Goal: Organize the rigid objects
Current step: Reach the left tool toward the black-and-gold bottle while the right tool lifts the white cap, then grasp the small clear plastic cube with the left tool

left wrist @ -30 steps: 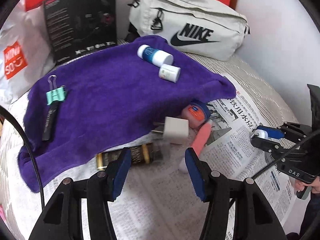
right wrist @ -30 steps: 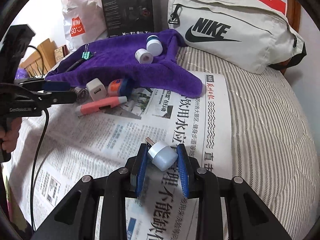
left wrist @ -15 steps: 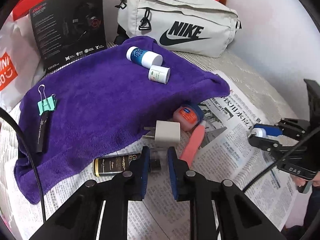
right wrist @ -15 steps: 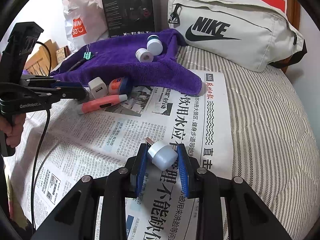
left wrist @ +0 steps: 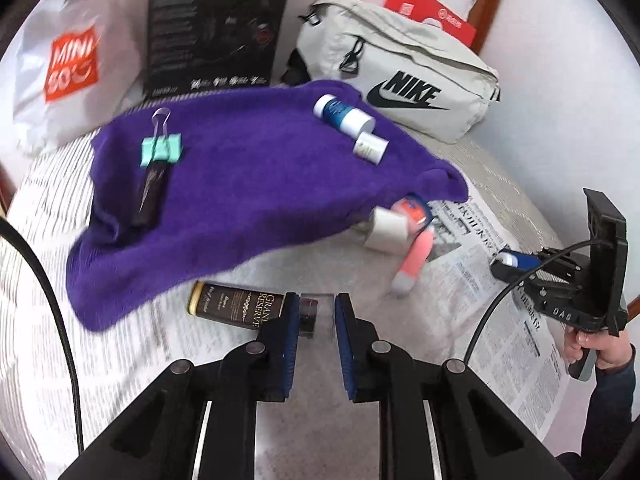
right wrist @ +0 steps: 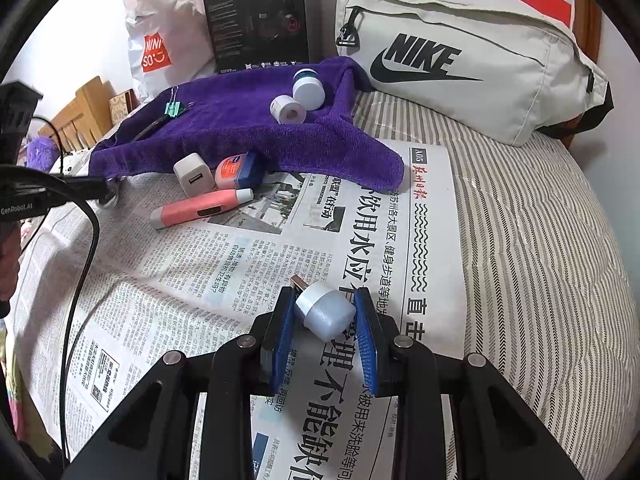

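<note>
The left gripper [left wrist: 317, 316], wide open a second ago, is now clamped on the clear cap end of the dark bottle [left wrist: 236, 304], which lies on the newspaper [left wrist: 500, 320] just near the purple towel [left wrist: 248, 184] — a lift looks next. The right gripper [right wrist: 325, 316] stays clenched on the small white USB light [right wrist: 324, 312].

Bright even light; left view motion-blurred, right sharp, fisheye-bent edges.
</note>
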Motion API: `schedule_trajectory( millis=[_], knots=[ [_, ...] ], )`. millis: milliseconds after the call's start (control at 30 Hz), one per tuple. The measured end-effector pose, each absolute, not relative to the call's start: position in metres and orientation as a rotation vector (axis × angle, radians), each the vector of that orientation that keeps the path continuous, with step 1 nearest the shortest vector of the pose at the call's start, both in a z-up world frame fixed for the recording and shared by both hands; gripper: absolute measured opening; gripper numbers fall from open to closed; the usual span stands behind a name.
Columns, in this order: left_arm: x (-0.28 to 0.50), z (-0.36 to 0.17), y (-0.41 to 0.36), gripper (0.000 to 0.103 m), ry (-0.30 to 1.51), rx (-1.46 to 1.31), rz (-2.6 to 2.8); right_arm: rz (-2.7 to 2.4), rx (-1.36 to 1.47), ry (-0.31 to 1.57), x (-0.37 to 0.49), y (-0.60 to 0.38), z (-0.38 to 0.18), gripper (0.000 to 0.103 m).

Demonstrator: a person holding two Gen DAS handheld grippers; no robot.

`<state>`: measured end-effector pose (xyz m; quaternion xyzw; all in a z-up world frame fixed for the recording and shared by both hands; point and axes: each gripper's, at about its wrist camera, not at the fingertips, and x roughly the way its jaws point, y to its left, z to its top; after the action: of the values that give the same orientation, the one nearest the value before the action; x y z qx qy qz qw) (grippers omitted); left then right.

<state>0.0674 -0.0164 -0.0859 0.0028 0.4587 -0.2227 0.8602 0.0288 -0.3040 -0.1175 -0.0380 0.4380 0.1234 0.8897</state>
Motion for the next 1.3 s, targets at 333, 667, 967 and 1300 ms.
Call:
schedule_trajectory(
  millis=[333,667,967,1300],
  knots=[
    [0.06,-0.085,-0.044,0.018,0.959,-0.008,-0.566,0.256,-0.075,0.911,0.029,-0.305,-0.117,0.03],
    [0.053,-0.07,-0.017,0.018,0.922,-0.049,-0.524,0.256,-0.076,0.909,0.029,-0.305,-0.117,0.03],
    [0.046,-0.079,-0.034,0.018,0.929,0.027,-0.533,0.256,-0.074,0.906,0.029,-0.305,-0.116,0.03],
    [0.049,-0.093,-0.053,0.022,0.953,0.176,-0.48,0.257,-0.075,0.904,0.029,-0.305,-0.117,0.03]
  ],
)
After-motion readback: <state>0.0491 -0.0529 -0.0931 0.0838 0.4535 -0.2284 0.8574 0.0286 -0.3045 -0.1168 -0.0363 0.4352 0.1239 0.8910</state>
